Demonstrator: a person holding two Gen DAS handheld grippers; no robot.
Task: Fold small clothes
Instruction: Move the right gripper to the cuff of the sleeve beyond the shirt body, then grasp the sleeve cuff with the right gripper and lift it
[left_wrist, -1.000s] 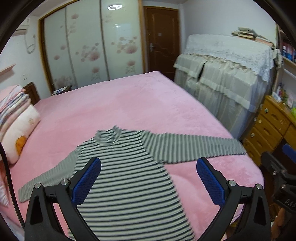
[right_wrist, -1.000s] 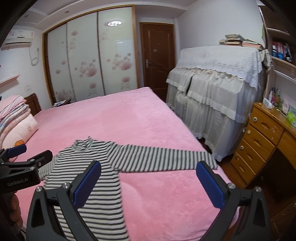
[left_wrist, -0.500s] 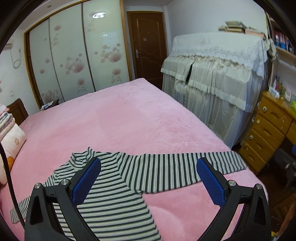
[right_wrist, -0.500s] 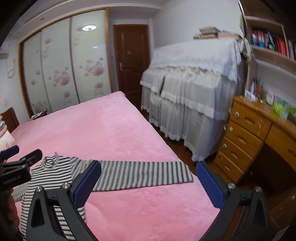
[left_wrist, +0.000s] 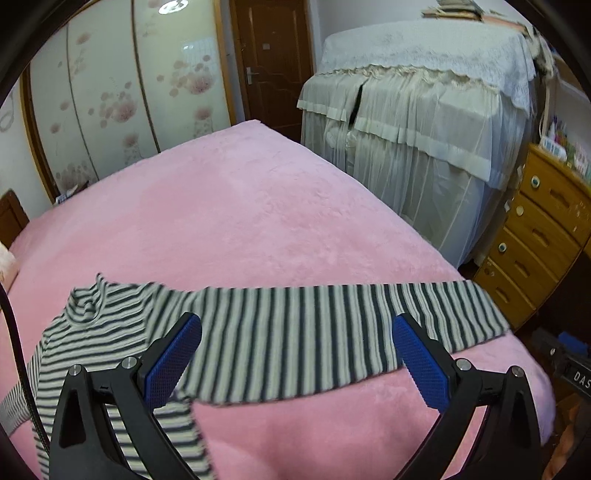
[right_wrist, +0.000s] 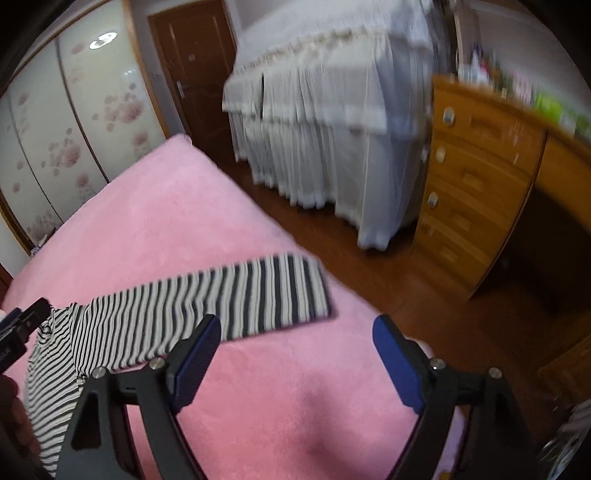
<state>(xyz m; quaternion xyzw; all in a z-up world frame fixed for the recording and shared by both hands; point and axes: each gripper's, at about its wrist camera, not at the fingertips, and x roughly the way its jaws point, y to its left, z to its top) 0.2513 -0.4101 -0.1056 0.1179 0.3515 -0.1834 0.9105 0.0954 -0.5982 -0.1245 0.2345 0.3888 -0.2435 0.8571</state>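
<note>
Left wrist view: compared with a second ago we see the striped top (left_wrist: 122, 332) slid off toward the left finger, and its long sleeve (left_wrist: 332, 328) now fills the space ahead of the left gripper (left_wrist: 295, 354), where the body of the garment was before. The sleeve looks much bigger and closer than it did. Left jaws stand wide apart, blue pads (left_wrist: 173, 358) bare, nothing between them touching; the sleeve lies flat on the pink bed (left_wrist: 240, 206) just beyond the fingertips, cuff out past the right finger near the bed edge. Right wrist view: earlier we had the whole top ahead, now only the sleeve (right_wrist: 229, 299) and collar, ahead and left of the right gripper (right_wrist: 295, 354), cuff nearest the gap. Frame is motion-blurred. Right jaws are narrower than before and closing, still far apart, with only pink bed cover (right_wrist: 277, 387) under them, no cloth pinched. The other gripper's tip shows at the far left edge beside the collar. Containers: wooden drawers (right_wrist: 476, 184), all shut, contents hidden.
</note>
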